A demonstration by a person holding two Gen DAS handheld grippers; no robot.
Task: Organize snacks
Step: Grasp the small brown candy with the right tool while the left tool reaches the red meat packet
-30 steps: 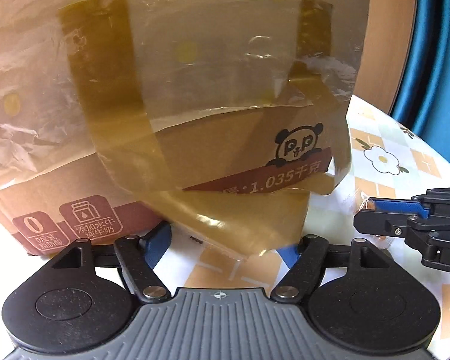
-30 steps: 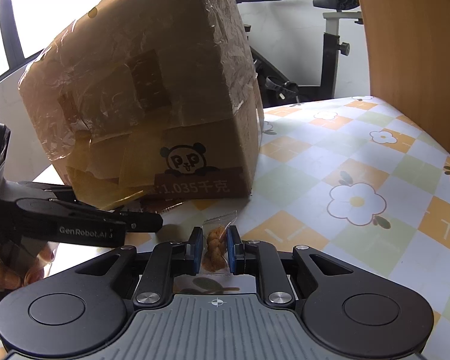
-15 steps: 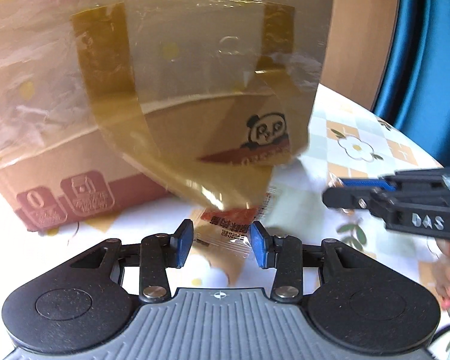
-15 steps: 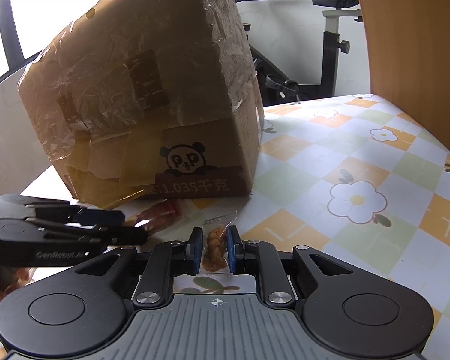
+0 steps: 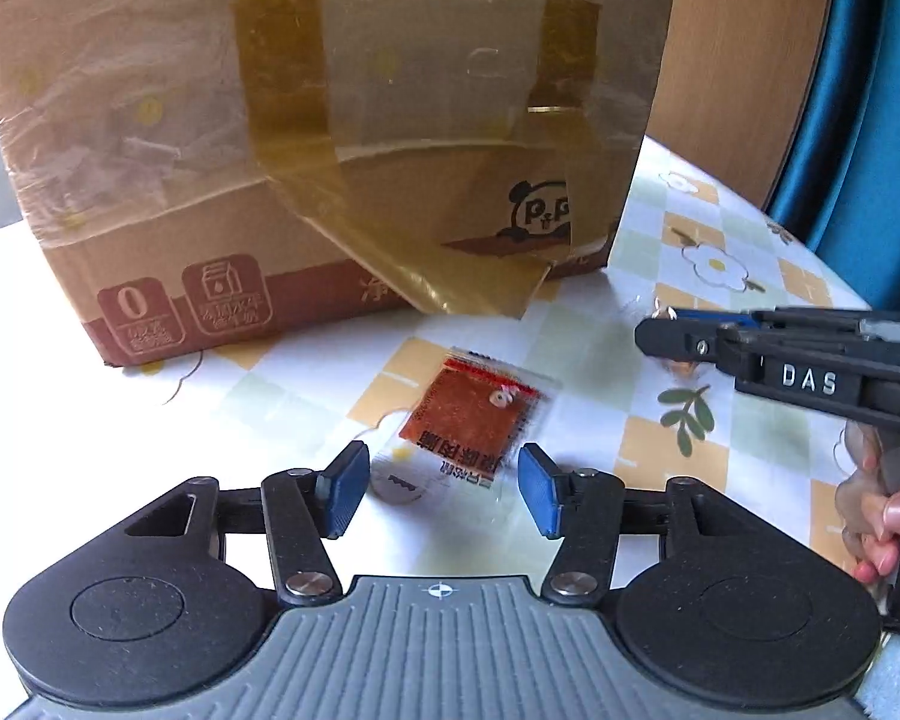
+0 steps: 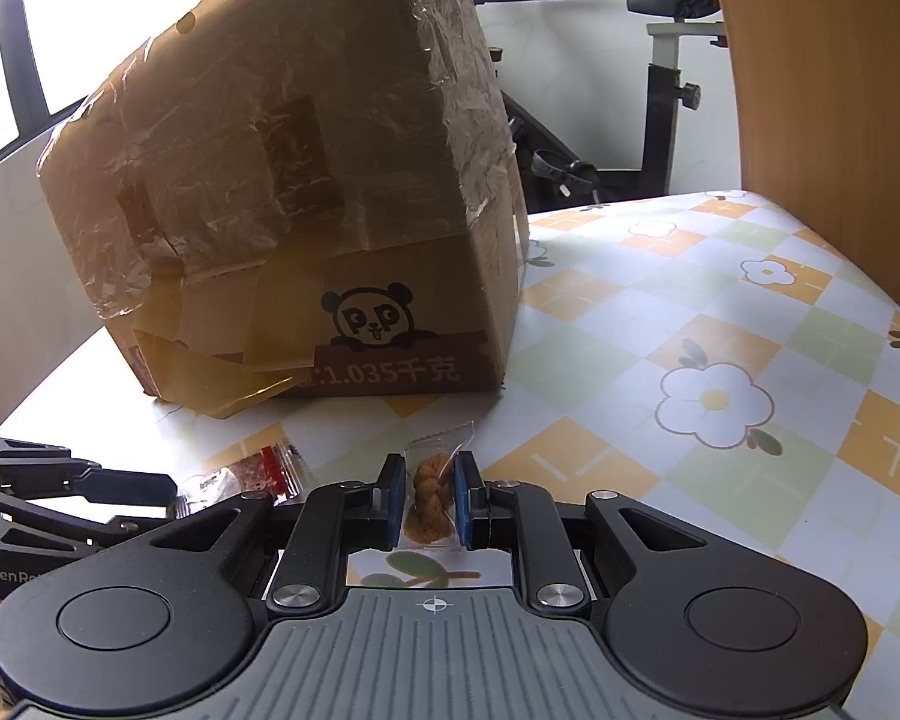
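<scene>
- Since the earlier frame our left gripper (image 5: pixel 443 489) has drawn back from the cardboard box (image 5: pixel 306 138), baring the red snack packet (image 5: pixel 473 420) on the table (image 5: pixel 600 360)
- Its jaws are opening, packet just ahead, untouched
- Our right gripper (image 6: pixel 429 495) pinches the twisted snack (image 6: pixel 429 492)
- We'd straddle the red packet squarely before closing

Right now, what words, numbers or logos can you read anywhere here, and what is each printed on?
"P&P", under a panda face: cardboard box.
":1.035千克": red band along the box's bottom edge.
"0", in a square badge: the box's lower corner; the small characters under it and under the milk-carton badge are too blurred.
"DAS": side of the right gripper.
"GenRo...", cut off: side of the left gripper.
Red snack packet: print unreadable.
</scene>
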